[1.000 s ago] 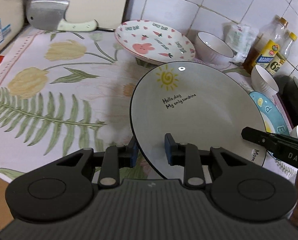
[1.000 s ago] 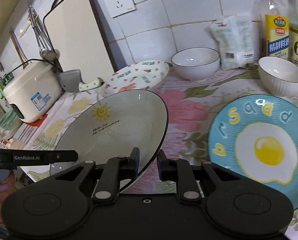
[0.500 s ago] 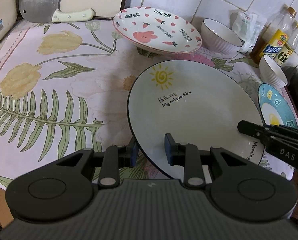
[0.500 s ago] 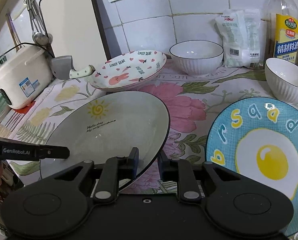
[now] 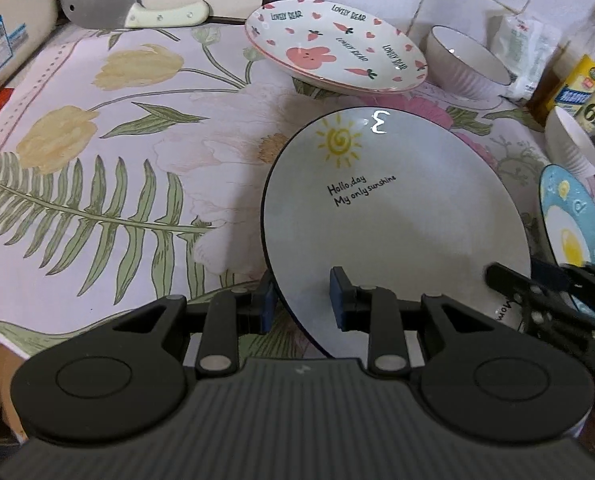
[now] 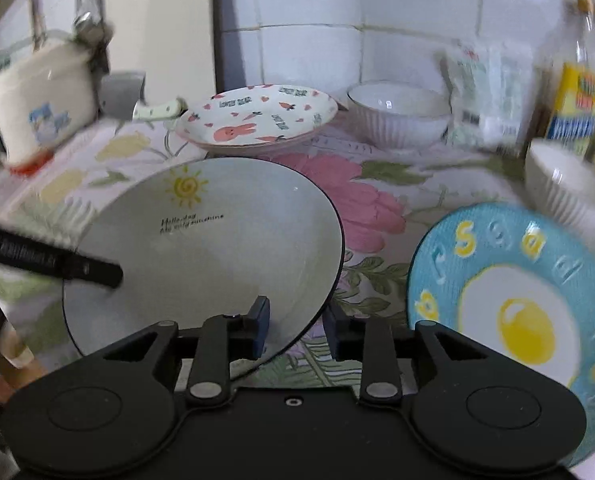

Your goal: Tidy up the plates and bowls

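A large white plate with a yellow sun and "Hello, day" lettering (image 5: 397,208) (image 6: 217,248) lies low over the flowered cloth. My left gripper (image 5: 301,304) straddles its near left rim, one pad under the edge and one on the top face, its jaws easing open slightly. My right gripper (image 6: 297,322) straddles the opposite rim; its jaws are opening and the right pad stands clear of the edge. Behind are a pink bunny plate (image 5: 333,46), a blue fried-egg plate (image 6: 509,304) and two white ribbed bowls (image 6: 397,116) (image 6: 565,184).
A cleaver (image 5: 97,0) lies at the back left beside a white rice cooker (image 6: 37,100). Sauce bottles (image 6: 573,80) and a plastic packet (image 6: 485,92) line the tiled wall at the right. The fern-printed cloth (image 5: 97,200) spreads to the left.
The sun plate has come down flatter toward the cloth. The right gripper's jaws have widened off the rim. Both cameras have tipped further down.
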`<state>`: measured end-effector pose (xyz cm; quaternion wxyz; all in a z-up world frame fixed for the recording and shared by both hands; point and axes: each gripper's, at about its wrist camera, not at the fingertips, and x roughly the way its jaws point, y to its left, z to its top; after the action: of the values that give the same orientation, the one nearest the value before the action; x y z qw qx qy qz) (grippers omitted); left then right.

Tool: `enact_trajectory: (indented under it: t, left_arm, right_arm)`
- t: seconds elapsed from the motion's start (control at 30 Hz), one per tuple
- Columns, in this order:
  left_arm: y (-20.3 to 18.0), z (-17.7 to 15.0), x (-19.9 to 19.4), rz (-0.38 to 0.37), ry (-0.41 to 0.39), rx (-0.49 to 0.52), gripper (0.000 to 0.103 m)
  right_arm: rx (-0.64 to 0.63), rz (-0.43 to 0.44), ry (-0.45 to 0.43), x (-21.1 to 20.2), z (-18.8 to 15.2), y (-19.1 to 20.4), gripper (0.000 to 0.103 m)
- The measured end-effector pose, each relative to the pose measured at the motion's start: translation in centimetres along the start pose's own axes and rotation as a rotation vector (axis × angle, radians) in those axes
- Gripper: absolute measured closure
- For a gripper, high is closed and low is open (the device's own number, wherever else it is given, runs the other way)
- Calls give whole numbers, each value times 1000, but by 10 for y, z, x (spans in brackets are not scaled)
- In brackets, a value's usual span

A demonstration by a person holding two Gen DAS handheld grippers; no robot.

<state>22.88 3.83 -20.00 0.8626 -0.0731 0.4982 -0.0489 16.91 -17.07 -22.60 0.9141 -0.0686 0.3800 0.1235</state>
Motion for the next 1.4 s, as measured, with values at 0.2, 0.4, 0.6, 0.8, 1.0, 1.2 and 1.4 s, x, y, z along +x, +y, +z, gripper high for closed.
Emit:
enact_trajectory:
  t: [0.2, 0.4, 0.6, 0.8, 1.0, 1.2, 1.4]
  left_arm:
    - [-22, -8, -12, 82, 37, 44, 71]
    - [-43, -21, -49, 80, 50, 99, 65]
    - [-70, -28, -93, 7, -11, 125, 61]
    - [-107, -29, -118, -60, -6, 181, 54]
    - [-147, -25, -148, -116, -40, 220, 44]
    - [-177, -18, -159, -203, -92, 263, 35]
    - [-191, -15, -132, -174, -171, 259, 34]
  right_arm:
    - [42, 51, -68, -50, -10, -7, 68]
    - [94, 40, -107, -109, -23, -27, 65]
    - [107, -19, -171, -160, -37, -48, 60]
    - [147, -74, -253, -195, -48, -67, 53]
    - [149, -148, -292, -206, -67, -78, 37]
    - [190, -168, -292, -202, -79, -92, 36]
    - [272, -198, -358, -193, -96, -104, 35]
